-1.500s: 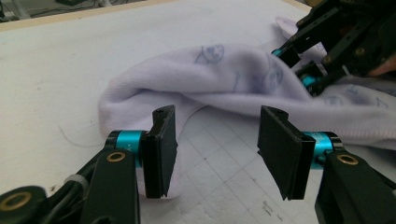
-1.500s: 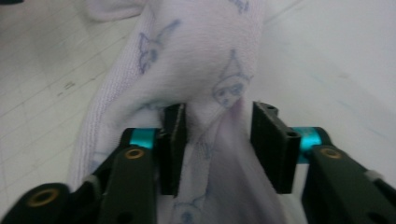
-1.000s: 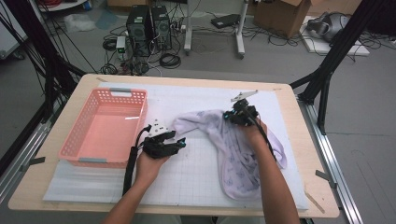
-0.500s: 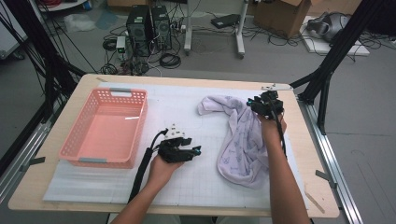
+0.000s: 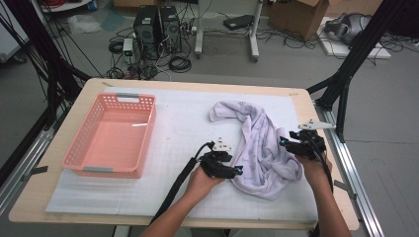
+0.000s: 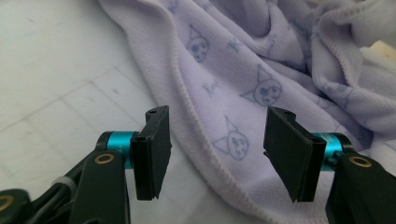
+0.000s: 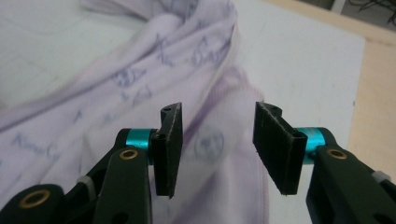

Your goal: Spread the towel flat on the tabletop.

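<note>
Two grippers are working at a lavender towel (image 5: 262, 148) in the high view. The towel is lying crumpled on the white mat (image 5: 188, 118), right of centre, running from the upper middle down toward the lower right. The left gripper (image 5: 236, 171) is sitting at the towel's lower left edge, held by the left hand (image 5: 203, 180). The right gripper (image 5: 282, 141) is sitting at the towel's right edge, held by the right hand (image 5: 312, 165). A pink basket (image 5: 74, 153) is resting at the left of the frame, well apart from the towel.

In the left gripper view, the jaws are standing apart, having just been opening; nothing is pinched. The towel's hemmed edge (image 6: 196, 121) is running diagonally between them, lying beneath, with cat-face prints showing across the centre and right.

In the right gripper view, the jaws are likewise standing apart, having just been opening, gripping nothing. The towel (image 7: 140, 79), blurred, is spreading across the left and centre behind them; the bare mat is showing at upper right, and the table's wooden edge (image 7: 378, 70) at far right.
</note>
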